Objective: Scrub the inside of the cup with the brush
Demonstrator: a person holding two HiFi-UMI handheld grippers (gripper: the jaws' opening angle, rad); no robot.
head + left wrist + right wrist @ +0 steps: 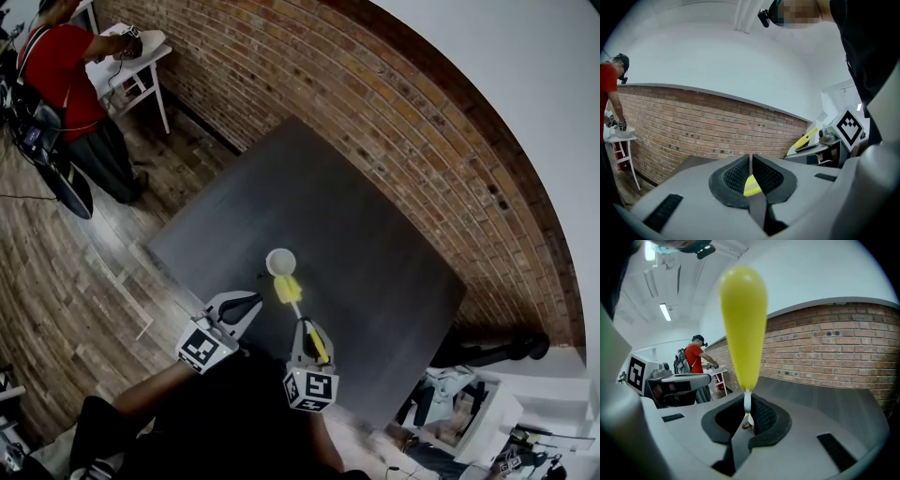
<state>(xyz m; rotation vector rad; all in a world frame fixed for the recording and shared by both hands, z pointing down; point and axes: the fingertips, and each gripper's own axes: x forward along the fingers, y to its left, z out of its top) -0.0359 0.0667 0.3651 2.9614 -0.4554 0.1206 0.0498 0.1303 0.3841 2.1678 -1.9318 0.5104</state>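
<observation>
Closest to us, both forearms reach forward from the bottom of the head view, side by side, each marker cube turned up toward us. The left claw [253, 301] hovers low over the counter [375, 244] and angles in to the right. Its pads are drawn together to a thin slit with nothing between them. Just to its right, the right claw [307, 328] points straight ahead and is clamped on the brush [286, 289]. The yellow handle lies back between the pads, and the white neck and yellow head stick out in front.

Right past the brush head, the white cup [281, 262] stands upright on the dark counter. The head sits at its near rim, but we cannot tell whether it touches.

Farther back runs the brick wall [375, 103]. Off to the far left, a person in red [66, 75] stands at a small white table [141, 56].
</observation>
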